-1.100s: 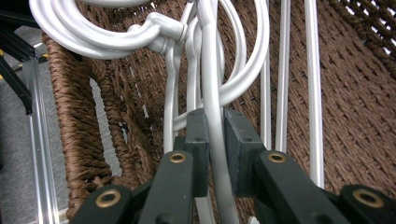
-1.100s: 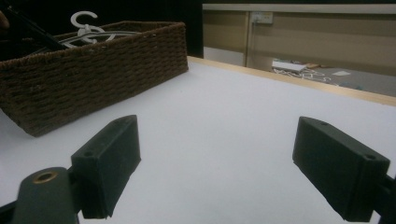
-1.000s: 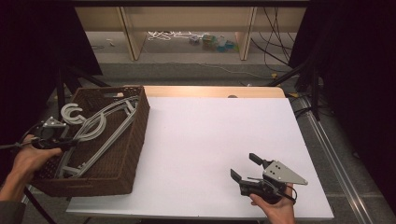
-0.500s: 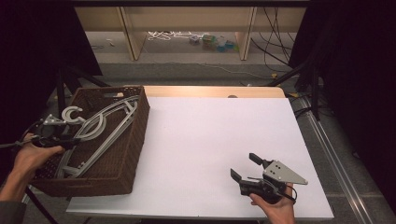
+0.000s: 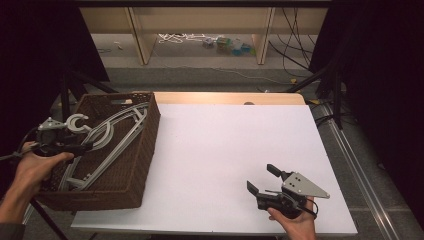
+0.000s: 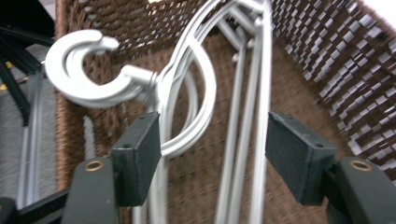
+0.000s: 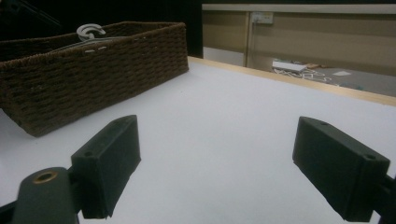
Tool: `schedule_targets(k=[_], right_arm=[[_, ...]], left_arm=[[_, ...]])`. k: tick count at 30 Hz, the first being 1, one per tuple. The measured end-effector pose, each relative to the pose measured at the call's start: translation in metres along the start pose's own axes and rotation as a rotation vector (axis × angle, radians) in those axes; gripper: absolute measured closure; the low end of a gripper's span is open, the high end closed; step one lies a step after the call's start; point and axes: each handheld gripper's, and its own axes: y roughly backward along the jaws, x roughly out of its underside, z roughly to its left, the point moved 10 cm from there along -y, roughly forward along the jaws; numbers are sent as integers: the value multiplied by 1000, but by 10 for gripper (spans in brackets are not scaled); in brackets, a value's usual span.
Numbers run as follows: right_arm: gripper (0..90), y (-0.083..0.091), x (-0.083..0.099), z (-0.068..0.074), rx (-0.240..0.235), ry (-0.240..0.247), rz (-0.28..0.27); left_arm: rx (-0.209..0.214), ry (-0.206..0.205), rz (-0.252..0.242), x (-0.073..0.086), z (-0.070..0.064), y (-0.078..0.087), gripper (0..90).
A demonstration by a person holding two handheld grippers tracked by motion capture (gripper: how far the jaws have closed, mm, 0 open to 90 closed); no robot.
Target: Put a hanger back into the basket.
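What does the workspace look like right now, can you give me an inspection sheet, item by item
Surface: white table top, bare apart from the basket at its left edge.
Job's things: grey plastic hangers lie stacked in the brown wicker basket, hooks over its left rim.
Clutter: nothing seen on the table.
Grippers: left tool open, jaws astride the hanger necks, not closed on them; right tool open, holding nothing, low over the table's near right.
Cables: a dark cable trails from the left tool; more cables lie on the floor behind.
Surroundings: wooden shelving, dark curtains at both sides.
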Motion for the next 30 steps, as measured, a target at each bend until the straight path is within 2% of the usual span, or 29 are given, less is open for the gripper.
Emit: schedule_targets(k=[4, 7, 11, 12, 13, 16, 24, 27, 30], right_arm=[[159, 0, 1, 0, 1, 3, 1], [159, 0, 0, 0, -1, -2, 0], [159, 0, 0, 0, 0, 1, 2], [159, 2, 2, -1, 5, 6, 25], [159, 0, 0, 0, -1, 1, 2], [159, 1, 0, -1, 10, 9, 8], [159, 1, 0, 0, 8, 9, 7], [160, 1, 0, 0, 9, 10, 7], [159, 1, 1, -1, 11, 11, 9]], left_arm=[[10, 7, -46, -8, -11, 5, 317], [42, 18, -89, -15, -27, 7, 260], [73, 31, -144, -25, -47, 11, 249], [83, 34, -154, -27, -52, 12, 239], [95, 33, -162, -29, -57, 13, 236], [118, 32, -206, -35, -71, 15, 236], [189, 34, -261, -39, -102, 16, 225], [199, 46, -287, -41, -111, 16, 217], [216, 41, -309, -42, -120, 15, 212]])
